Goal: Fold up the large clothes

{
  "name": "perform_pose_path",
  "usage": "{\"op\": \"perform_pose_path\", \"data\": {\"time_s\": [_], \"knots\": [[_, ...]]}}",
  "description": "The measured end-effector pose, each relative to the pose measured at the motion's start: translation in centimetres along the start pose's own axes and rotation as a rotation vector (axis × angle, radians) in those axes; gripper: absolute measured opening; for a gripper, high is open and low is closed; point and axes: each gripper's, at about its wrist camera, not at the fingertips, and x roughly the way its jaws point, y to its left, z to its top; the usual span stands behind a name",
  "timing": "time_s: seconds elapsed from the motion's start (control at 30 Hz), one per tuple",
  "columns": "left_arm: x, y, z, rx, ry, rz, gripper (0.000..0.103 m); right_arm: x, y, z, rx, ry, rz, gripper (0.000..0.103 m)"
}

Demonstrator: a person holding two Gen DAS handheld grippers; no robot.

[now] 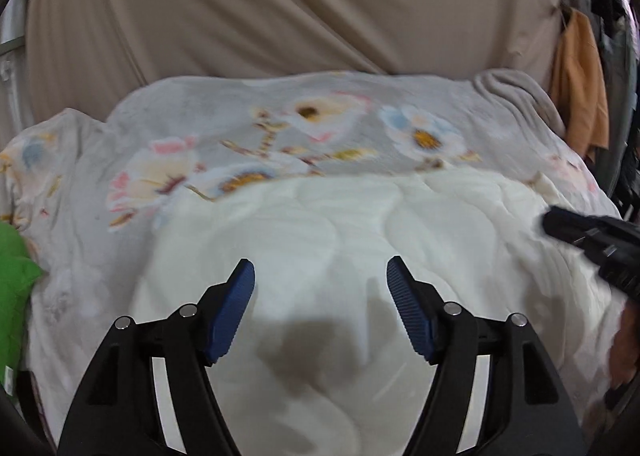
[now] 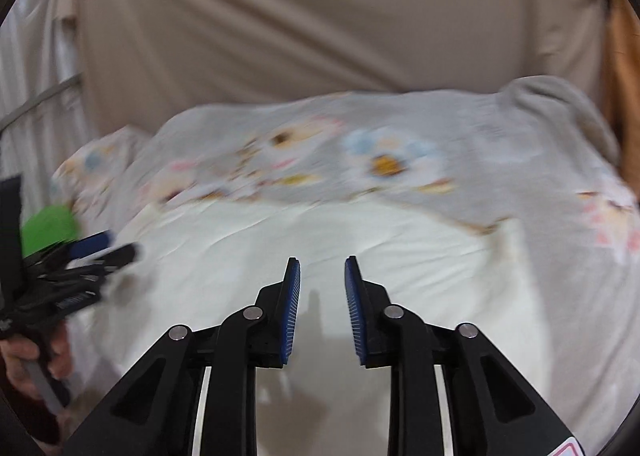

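— Across the middle of both wrist views, what lies there?

— A cream quilted garment point(image 1: 320, 223), spread flat over a grey floral blanket point(image 1: 280, 123). In the left wrist view the cream cloth fills everything from the centre down to 6 o'clock; the blanket shows above it, from 9 round through 12 to 3 o'clock. The picture is blurred, so I cannot tell seams or sleeves.

— And the left gripper point(image 1: 320, 276)?

— It hangs above the cream cloth with its jaws set well apart. Nothing sits between the blue pads point(image 1: 236, 308); only cloth and shadow show in the gap.

— The right gripper point(image 2: 322, 272)?

— Its jaws stand a narrow way apart, also with nothing between them. The pads are clear of the cloth, which lies below. From the left wrist view it enters as a dark shape at 3 o'clock, over the cream garment's edge.

— What else is about?

— A beige curtain point(image 1: 280, 3) fills the background at 12 o'clock. A green cloth point(image 1: 12, 272) sits at 9 o'clock on the blanket's edge, and an orange cloth point(image 1: 580, 87) hangs at 2 o'clock. In the right wrist view a hand point(image 2: 24, 360) at 8 o'clock grips the left gripper's handle.
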Motion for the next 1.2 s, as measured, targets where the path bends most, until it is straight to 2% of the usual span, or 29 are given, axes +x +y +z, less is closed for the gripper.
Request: {"op": "perform_pose_path", "data": {"time_s": [0.1,0.17,0.3,0.43,0.53,0.6,0.63,0.77,0.9,1.0,1.07,1.2], "knots": [[1.8,-0.7,-1.7,0.021,0.043,0.044,0.068,2.9,2.9,-2.2,-0.068,0.074,-0.003,0.014],[2.1,0.2,-2.8,0.018,0.048,0.080,0.069,3.5,2.5,-3.5,-0.085,0.090,-0.049,0.013],[1.1,3.8,-4.2,-0.040,0.054,0.118,0.074,0.5,-3.4,-5.3,0.017,0.066,-0.175,0.012],[0.7,6.7,-5.8,-0.130,0.070,0.091,0.079,-2.3,-11.0,-8.2,0.180,0.068,-0.345,0.012],[0.0,6.4,-6.4,-0.128,0.055,0.131,0.079,-3.1,-13.5,-9.3,0.255,0.084,-0.356,0.010],[-0.7,6.2,-6.6,-0.136,0.052,0.133,0.079,-3.4,-12.3,-8.4,0.233,0.078,-0.397,0.014],[-0.9,6.2,-6.6,-0.142,0.052,0.129,0.078,-3.7,-11.1,-7.7,0.212,0.062,-0.376,0.014],[-1.5,6.3,-6.8,-0.165,0.056,0.119,0.078,-3.0,-4.9,-4.5,0.113,0.038,-0.169,0.014],[-1.8,6.5,-7.0,-0.178,0.059,0.118,0.078,0.9,1.8,-1.8,-0.019,0.061,-0.088,0.013],[-1.8,6.6,-7.1,-0.181,0.062,0.114,0.078,3.8,4.5,-0.8,-0.056,0.093,-0.069,0.013],[-1.8,6.6,-7.2,-0.181,0.064,0.109,0.079,5.2,5.6,-0.7,-0.071,0.106,-0.088,0.012],[-1.8,6.9,-7.2,-0.184,0.061,0.100,0.079,8.5,5.9,-1.6,-0.080,0.165,-0.112,0.012]]}}
